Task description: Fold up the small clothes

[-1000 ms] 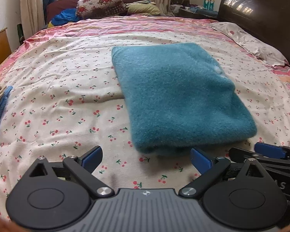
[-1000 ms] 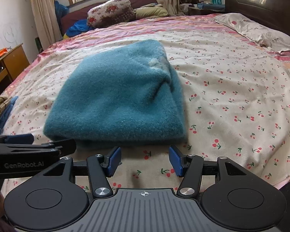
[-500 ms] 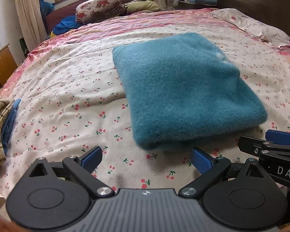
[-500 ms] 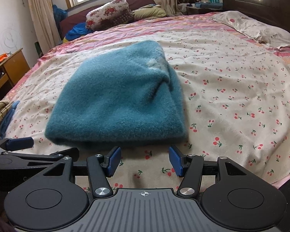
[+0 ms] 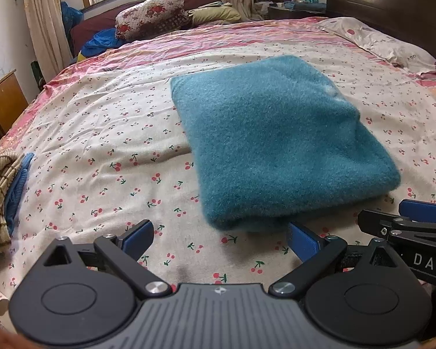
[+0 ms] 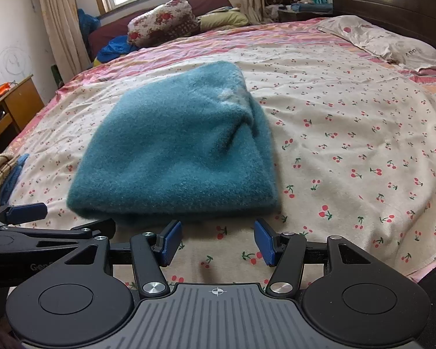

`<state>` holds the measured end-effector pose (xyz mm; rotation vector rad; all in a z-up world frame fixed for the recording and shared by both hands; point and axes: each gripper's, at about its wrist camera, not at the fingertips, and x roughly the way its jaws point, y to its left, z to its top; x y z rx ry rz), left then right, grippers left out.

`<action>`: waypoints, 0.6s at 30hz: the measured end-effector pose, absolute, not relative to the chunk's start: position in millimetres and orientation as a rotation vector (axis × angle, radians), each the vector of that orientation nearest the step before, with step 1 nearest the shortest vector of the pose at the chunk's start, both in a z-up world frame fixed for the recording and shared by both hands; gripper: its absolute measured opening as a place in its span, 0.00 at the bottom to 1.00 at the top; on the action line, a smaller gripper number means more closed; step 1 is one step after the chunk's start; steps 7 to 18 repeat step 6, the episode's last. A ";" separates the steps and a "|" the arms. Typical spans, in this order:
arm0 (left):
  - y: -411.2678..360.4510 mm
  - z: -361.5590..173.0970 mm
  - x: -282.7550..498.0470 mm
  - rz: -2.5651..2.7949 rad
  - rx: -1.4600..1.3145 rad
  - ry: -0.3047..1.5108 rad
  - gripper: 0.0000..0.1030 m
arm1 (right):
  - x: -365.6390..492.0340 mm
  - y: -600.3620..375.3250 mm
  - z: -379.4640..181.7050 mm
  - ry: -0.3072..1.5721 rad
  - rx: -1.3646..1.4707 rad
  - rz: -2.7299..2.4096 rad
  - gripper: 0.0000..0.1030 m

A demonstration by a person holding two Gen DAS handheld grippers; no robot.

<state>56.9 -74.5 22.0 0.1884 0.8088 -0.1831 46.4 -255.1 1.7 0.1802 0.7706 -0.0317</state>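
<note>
A fuzzy teal garment lies folded into a thick rectangle on the cherry-print bedsheet; it also shows in the right wrist view. My left gripper is open and empty, just short of the garment's near edge. My right gripper is open and empty, also just short of that edge. Each gripper shows at the edge of the other's view: the right one in the left wrist view, the left one in the right wrist view.
A striped brown and blue cloth pile lies at the bed's left edge. Pillows lie by the dark headboard on the right. A wooden cabinet stands left of the bed. Bedding is piled under the window.
Both grippers have drawn back and risen slightly from the folded garment, so more of the bed shows. Both stay open and the garment has not moved.
</note>
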 end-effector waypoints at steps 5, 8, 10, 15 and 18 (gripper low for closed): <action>-73.8 21.3 57.7 -0.181 0.178 0.822 1.00 | 47.4 -254.6 0.5 0.778 0.173 -0.036 0.54; -73.6 21.2 57.9 -0.180 0.176 0.824 1.00 | 47.5 -254.2 0.4 0.779 0.171 -0.036 0.54; -73.6 21.2 57.9 -0.180 0.176 0.824 1.00 | 47.5 -254.2 0.4 0.779 0.171 -0.036 0.54; -73.6 21.2 57.9 -0.180 0.176 0.824 1.00 | 47.5 -254.2 0.4 0.779 0.171 -0.036 0.54; -73.6 21.2 57.9 -0.180 0.176 0.824 1.00 | 47.5 -254.2 0.4 0.779 0.171 -0.036 0.54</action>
